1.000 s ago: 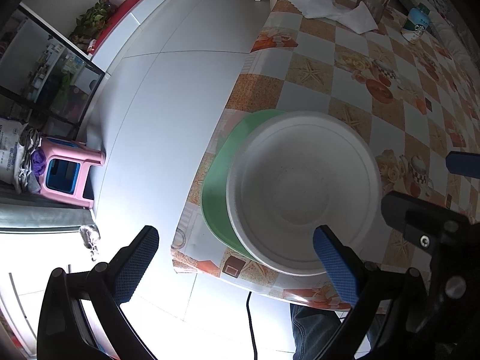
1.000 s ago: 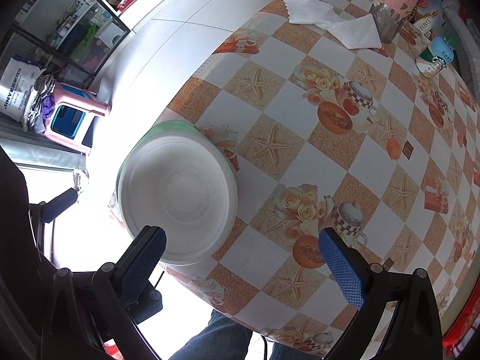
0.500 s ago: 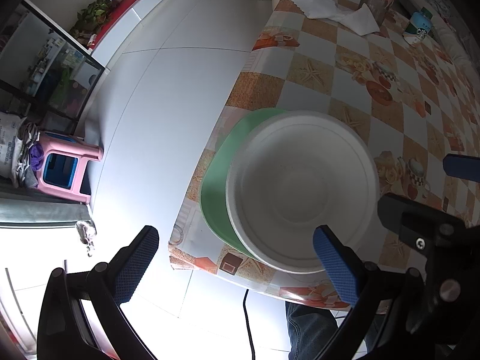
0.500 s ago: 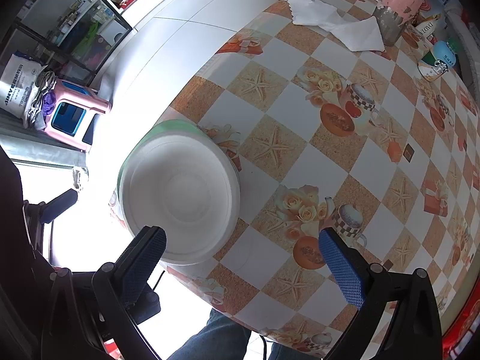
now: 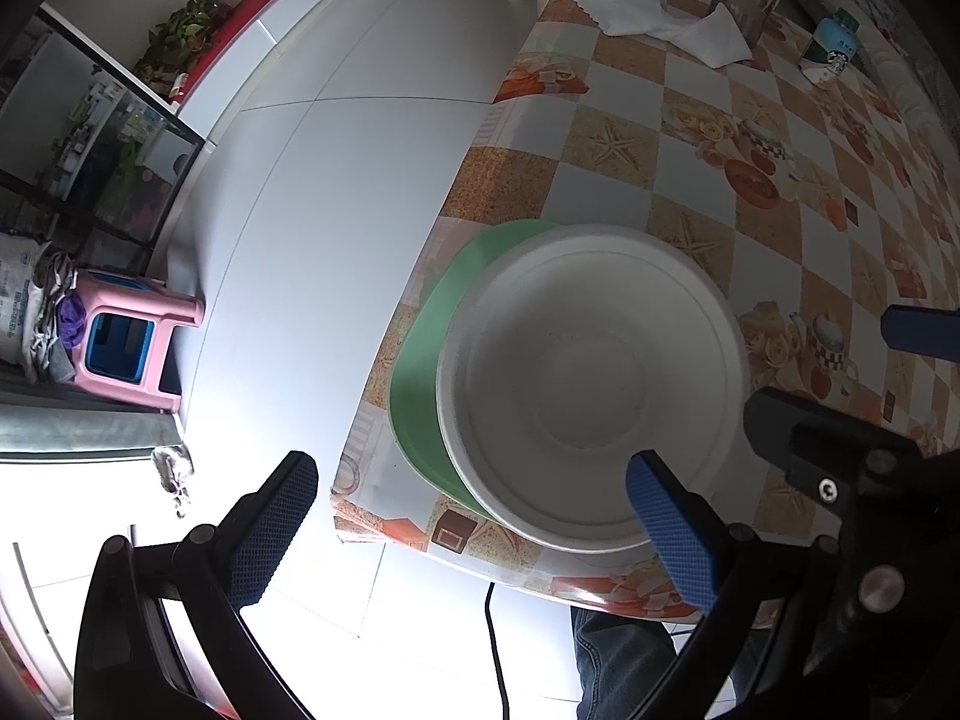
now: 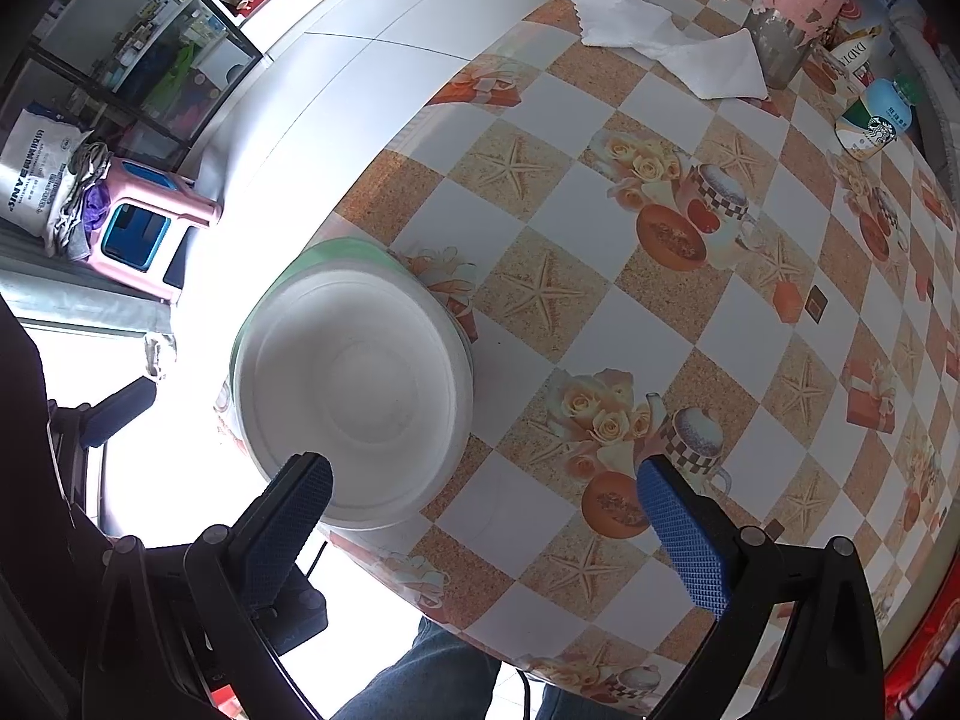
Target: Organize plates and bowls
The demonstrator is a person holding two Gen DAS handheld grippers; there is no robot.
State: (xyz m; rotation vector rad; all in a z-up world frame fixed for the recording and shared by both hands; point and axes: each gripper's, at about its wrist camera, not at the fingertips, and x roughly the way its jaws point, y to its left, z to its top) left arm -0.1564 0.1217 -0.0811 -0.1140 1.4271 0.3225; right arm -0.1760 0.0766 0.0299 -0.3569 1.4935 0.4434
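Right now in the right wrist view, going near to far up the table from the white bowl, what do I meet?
White bowl sitting on the green plate → white napkins → metal cup with pink wrap. The Starbucks bottle stands off to the right, nearer than the cup.

A white bowl point(image 5: 591, 384) sits upright and empty, nested on a green plate point(image 5: 426, 354) at the near corner of the table point(image 5: 708, 180). The bowl is round with a broad stepped rim and a flat circular base. It covers most of the plate, leaving a green crescent showing on the side toward the table's edge. The plate lies flat, close to that edge.
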